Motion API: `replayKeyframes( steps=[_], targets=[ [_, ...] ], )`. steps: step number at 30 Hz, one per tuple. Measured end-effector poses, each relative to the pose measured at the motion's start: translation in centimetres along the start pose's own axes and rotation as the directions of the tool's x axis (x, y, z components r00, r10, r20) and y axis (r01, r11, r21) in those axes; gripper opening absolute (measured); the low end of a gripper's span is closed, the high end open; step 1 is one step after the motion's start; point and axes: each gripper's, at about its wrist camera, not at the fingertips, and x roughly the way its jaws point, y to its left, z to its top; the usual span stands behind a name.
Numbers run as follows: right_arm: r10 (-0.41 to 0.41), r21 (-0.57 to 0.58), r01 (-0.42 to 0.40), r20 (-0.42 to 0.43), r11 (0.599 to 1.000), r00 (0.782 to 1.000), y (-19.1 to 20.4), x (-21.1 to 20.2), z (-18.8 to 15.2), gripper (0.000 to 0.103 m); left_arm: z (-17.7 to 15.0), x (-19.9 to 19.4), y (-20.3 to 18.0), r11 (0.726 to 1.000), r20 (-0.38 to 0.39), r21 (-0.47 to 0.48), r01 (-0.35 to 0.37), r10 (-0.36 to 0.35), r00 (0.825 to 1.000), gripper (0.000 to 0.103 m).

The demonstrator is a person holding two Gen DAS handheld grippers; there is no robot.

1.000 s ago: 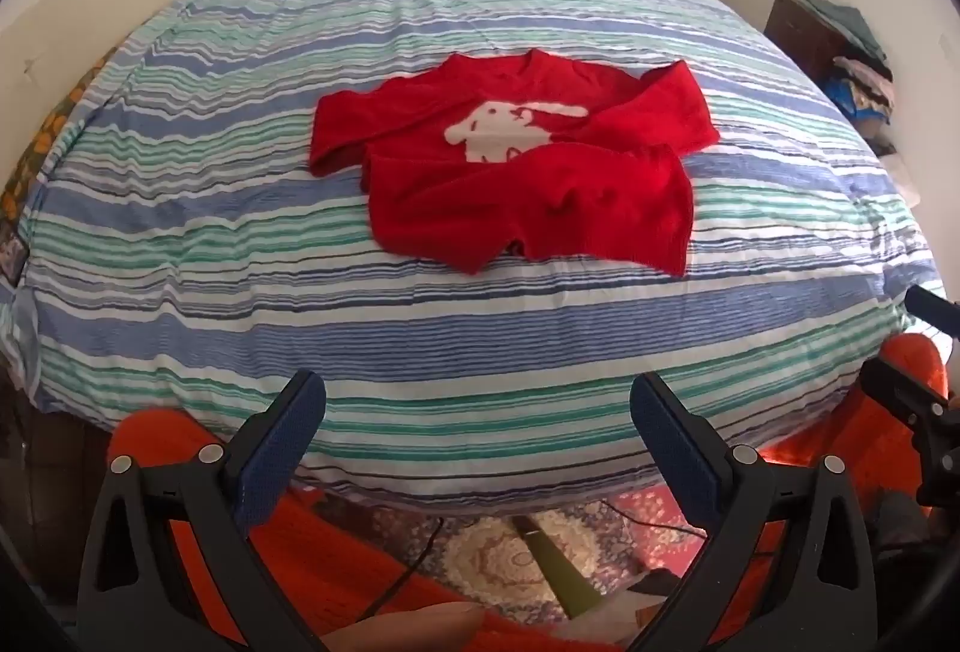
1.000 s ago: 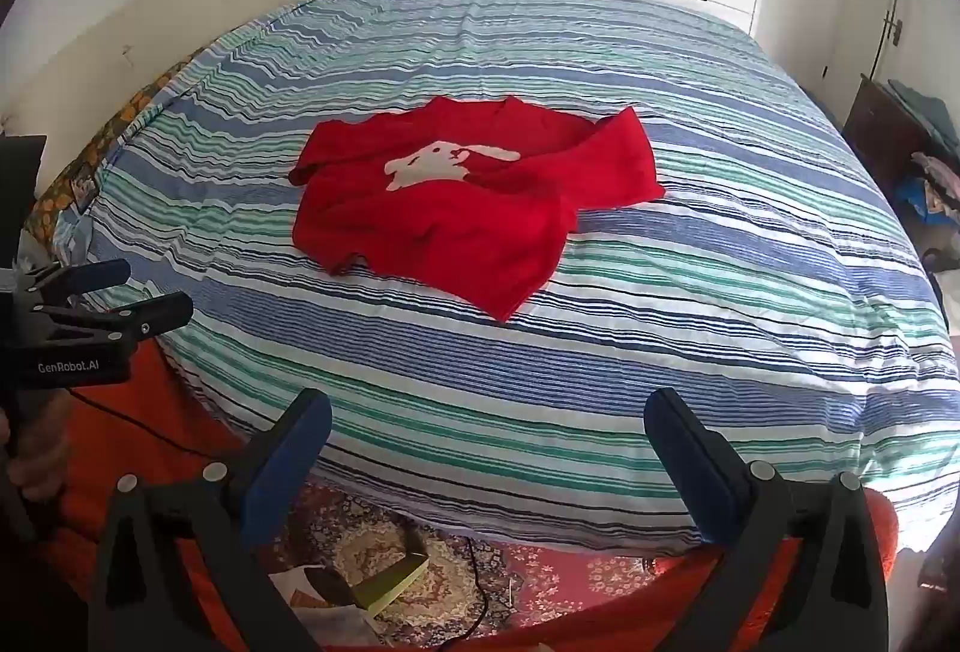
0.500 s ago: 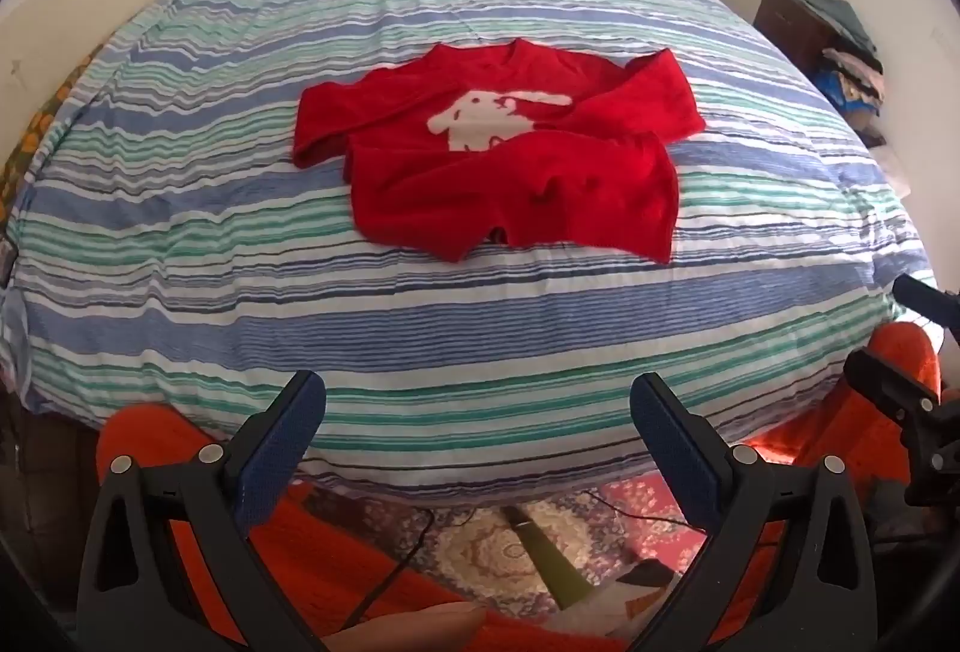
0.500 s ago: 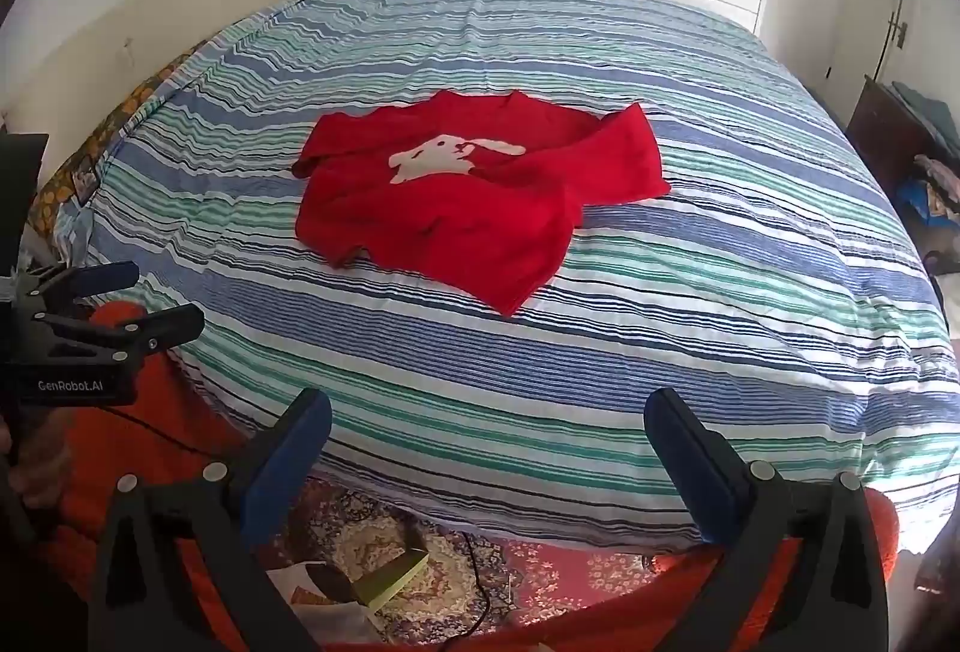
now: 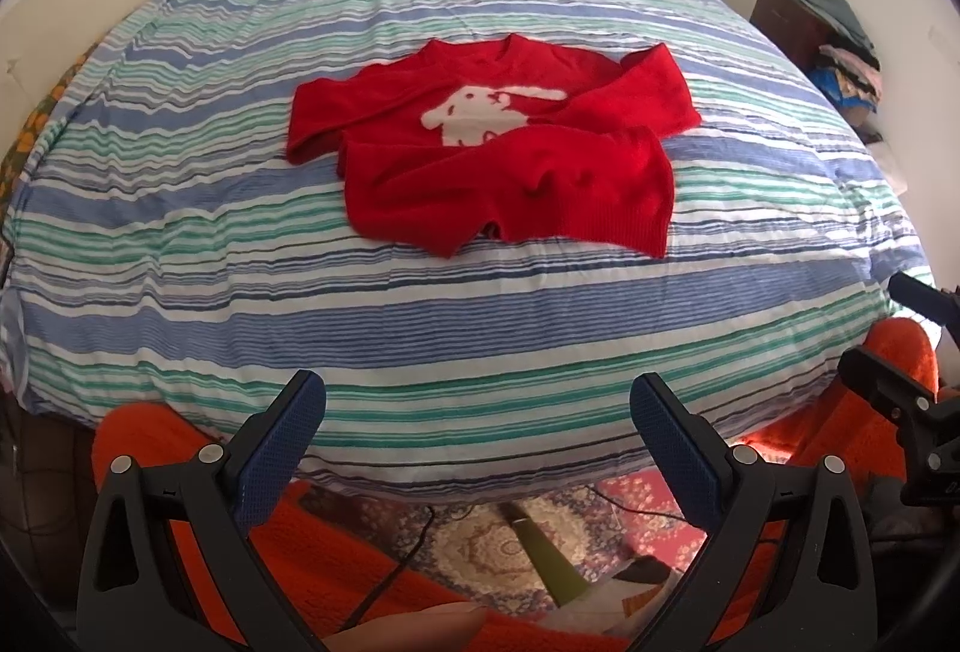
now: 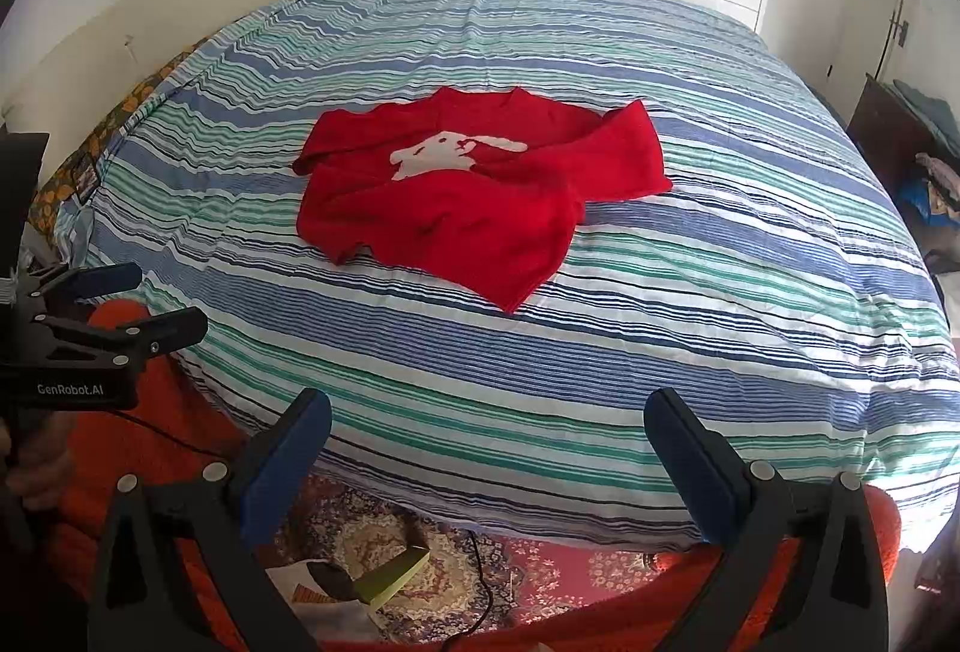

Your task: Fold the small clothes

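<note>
Lying rumpled mid-bed, the red sweater was judged soft, light and limp, best pinched at hem corners or cuffs, while the left gripper and right gripper were held spread apart, empty, well short of it.

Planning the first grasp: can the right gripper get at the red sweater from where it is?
Probably yes. The right gripper, jaws open and empty, faces the red sweater across bare striped bedspread. Nothing lies between; it just has to travel forward over the bed edge.

left gripper: jaws spread wide, empty | right gripper: jaws spread wide, empty
</note>
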Motion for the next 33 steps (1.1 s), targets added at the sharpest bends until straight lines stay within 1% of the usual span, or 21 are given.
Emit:
replayKeyframes(
  steps=[8,33],
  targets=[
    [0.000,-0.003,0.000,-0.012,1.000,1.000,0.3,0.2,-0.2,0.103,-0.2,0.4,0.0,1.000,-0.017,-0.003,0.004,-0.004,1.000,0.102],
    [0.001,-0.012,-0.002,-0.027,1.000,1.000,1.1,0.6,-0.3,0.103,-0.2,0.5,-0.1,1.000,-0.024,0.000,0.005,-0.005,1.000,0.102]
  ],
)
